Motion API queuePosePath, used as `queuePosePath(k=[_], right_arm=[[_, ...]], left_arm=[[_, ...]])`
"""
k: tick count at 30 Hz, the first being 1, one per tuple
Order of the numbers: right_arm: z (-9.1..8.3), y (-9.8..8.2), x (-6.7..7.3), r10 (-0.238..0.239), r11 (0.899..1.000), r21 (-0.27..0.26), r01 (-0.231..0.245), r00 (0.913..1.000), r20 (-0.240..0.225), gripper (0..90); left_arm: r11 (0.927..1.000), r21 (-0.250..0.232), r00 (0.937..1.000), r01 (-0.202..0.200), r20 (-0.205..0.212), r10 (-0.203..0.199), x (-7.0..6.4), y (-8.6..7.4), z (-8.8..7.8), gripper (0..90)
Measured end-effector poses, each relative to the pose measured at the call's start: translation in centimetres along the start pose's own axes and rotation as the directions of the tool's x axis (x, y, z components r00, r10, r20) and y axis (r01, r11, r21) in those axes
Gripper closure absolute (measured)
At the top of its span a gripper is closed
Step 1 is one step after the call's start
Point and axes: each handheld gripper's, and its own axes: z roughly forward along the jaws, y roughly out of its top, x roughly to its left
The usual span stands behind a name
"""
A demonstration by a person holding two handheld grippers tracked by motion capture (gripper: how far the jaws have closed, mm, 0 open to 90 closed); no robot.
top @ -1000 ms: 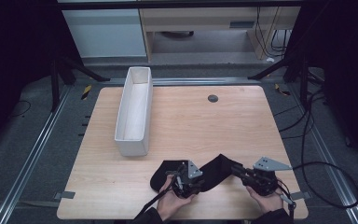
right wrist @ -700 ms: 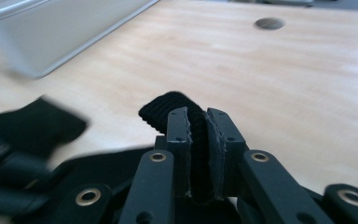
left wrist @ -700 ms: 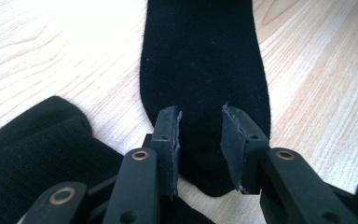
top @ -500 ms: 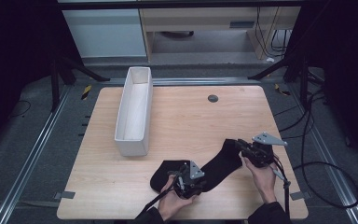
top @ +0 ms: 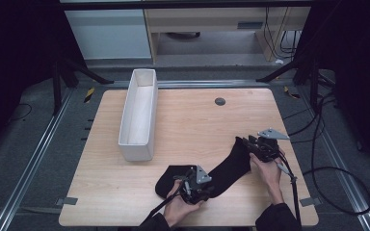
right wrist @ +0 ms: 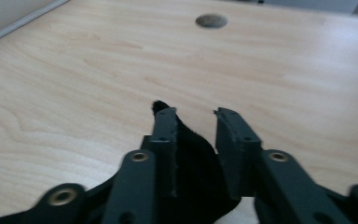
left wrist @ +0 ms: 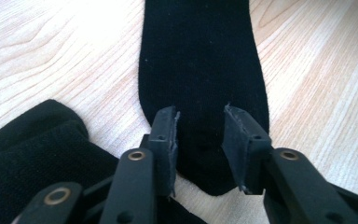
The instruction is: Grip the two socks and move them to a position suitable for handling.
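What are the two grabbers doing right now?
Left gripper: open over the black sock's end.
Right gripper: jaws just opening, other sock end between them, not pinched.

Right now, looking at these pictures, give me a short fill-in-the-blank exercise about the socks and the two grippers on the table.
1. The stretched-out sock is coloured ____.
2. The far end of that sock lies between the jaws of the ____ gripper.
3. The long white bin stands on the wooden ____.
4. Beside the left gripper, a second sock lies ____ up.

Missing words: black; right; table; bunched
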Motion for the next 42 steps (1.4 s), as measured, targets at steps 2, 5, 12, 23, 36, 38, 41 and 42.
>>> queuePosePath(k=[2, 5, 12, 23, 36, 38, 41, 42], right_arm=[[-0.3, 0.2, 0.1, -0.020, 1.000, -0.020, 0.021, 0.9996, 0.018, 62.6], [-1.7, 0.6, 0.5, -0.031, 0.997, -0.070, 0.032, 0.9994, 0.016, 51.9], [-4.2, -0.4, 3.5, -0.081, 0.996, -0.038, 0.080, 0.9957, -0.044, 33.1], [-3.2, -4.1, 7.5, -0.128, 0.983, 0.121, 0.142, 0.9853, -0.113, 24.3], [-2.6, -5.4, 6.3, -0.155, 0.961, 0.204, 0.187, 0.9739, -0.166, 22.7], [-2.9, -5.5, 5.8, -0.168, 0.957, 0.208, 0.203, 0.9703, -0.174, 22.7], [-3.2, -5.6, 5.5, -0.165, 0.957, 0.210, 0.201, 0.9700, -0.179, 22.7], [-3.5, -5.8, 5.2, -0.171, 0.955, 0.212, 0.208, 0.9685, -0.182, 22.7]], left_arm=[[1.0000, -0.001, 1.0000, 0.004, 0.000, -0.004, 0.0, 0.1, -0.1, 60.8], [0.9996, -0.029, 1.0000, 0.006, 0.004, -0.006, 0.3, 0.4, -0.9, 57.1], [0.9964, -0.083, 0.9977, -0.017, -0.066, 0.011, 2.2, 1.1, -5.1, 51.5], [0.9971, -0.071, 0.9870, 0.026, -0.156, -0.037, 5.6, -3.1, -9.8, 44.3], [0.9836, -0.062, 0.9621, 0.169, -0.206, -0.179, 9.1, -8.3, -11.5, 42.7], [0.9825, -0.059, 0.9602, 0.177, -0.209, -0.185, 9.3, -8.7, -11.5, 42.7], [0.9824, -0.054, 0.9601, 0.179, -0.209, -0.186, 9.4, -8.9, -11.5, 42.5], [0.9825, -0.053, 0.9601, 0.179, -0.209, -0.186, 9.4, -9.0, -11.5, 42.3]])
